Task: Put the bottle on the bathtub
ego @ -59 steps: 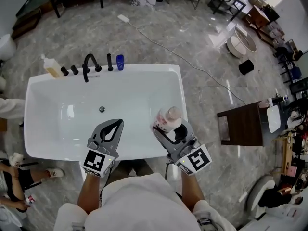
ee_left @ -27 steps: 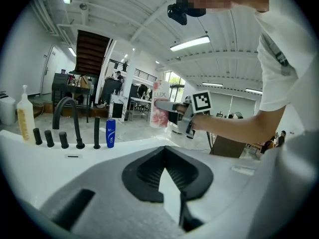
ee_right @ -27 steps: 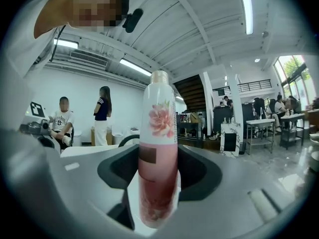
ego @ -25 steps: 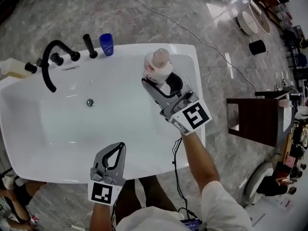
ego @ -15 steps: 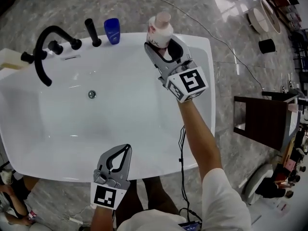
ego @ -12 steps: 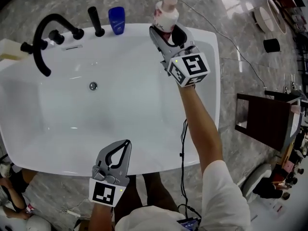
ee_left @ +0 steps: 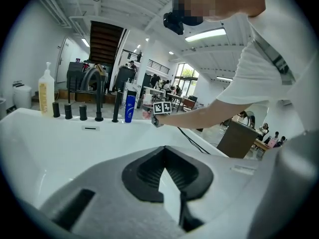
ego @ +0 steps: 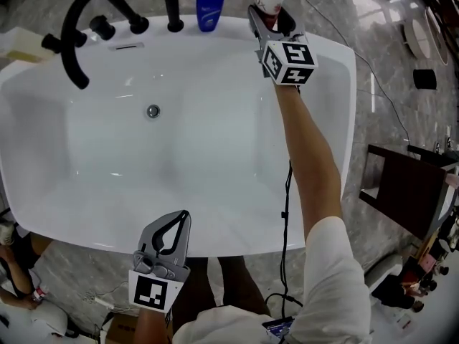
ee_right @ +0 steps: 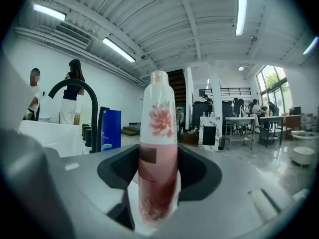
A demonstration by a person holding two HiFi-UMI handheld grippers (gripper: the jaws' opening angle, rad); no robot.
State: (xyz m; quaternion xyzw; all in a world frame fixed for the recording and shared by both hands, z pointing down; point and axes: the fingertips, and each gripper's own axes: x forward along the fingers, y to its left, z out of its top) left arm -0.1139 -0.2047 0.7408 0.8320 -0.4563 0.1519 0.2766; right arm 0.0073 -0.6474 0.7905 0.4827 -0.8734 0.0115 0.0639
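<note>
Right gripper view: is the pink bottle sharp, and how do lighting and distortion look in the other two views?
Right gripper view: the bottle is sharp and evenly lit; ceiling strip lights are bright; heavy fisheye, black corners. Left gripper view: same fisheye and black corners, background clear. Head view: even light, faint sheen on the bathtub, edges bowed, bottle cropped at top.

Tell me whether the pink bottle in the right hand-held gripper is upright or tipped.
Upright. The right gripper view shows the pink bottle standing vertical, cap on top, clamped between the jaws of the right hand-held gripper.
</note>
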